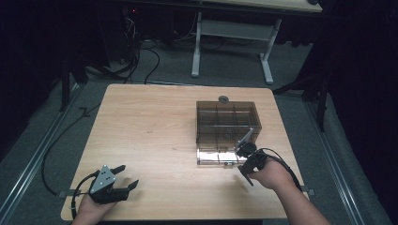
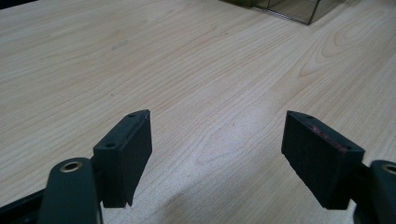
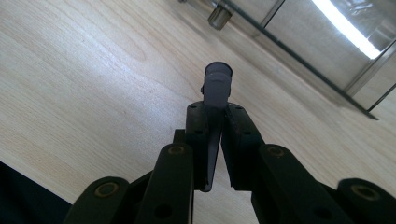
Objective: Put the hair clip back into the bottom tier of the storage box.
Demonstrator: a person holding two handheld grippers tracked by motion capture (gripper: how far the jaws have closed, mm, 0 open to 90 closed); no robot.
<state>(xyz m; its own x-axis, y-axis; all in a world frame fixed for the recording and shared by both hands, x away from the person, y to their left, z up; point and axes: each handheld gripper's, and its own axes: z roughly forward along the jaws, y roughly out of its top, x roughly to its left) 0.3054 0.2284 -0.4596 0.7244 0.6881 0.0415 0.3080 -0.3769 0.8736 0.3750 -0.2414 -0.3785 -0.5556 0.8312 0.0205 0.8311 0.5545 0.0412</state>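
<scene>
Item: smoky translucent plastic compartment box (image 1: pixel 227 123), right of centre on the pale wood-grain table (image 1: pixel 150 140). Divided into several cells; its hinged lid appears folded down flat toward the near side, catching a glare strip. A small round grey knob (image 1: pixel 223 99) sits at the far rim.

Item: right gripper (image 1: pixel 248 151), at the box's near right corner. Jaws pressed together on a thin dark grey flat tab with a rounded cap (image 3: pixel 217 86), which stands out beyond the pads; the tab rises tilted against the box's front wall in the high view. Whether it is a loose piece or a part of the box cannot be told.

Item: left gripper (image 1: pixel 126 177), resting at the near left of the table, well apart from the box. Jaws spread wide, nothing between the pads (image 2: pixel 132 154).

Risks, as judged: the grip covers only a narrow edge of the tab, so a twist of the wrist could let it slip or pivot. The box is unbraced; a pull could drag it along the table.

Obstructions: a small metal stud (image 3: pixel 219 16) on the box edge lies just beyond the tab. Cables (image 1: pixel 141 58) and a white desk frame (image 1: pixel 232 47) on the far floor, not in the way.
</scene>
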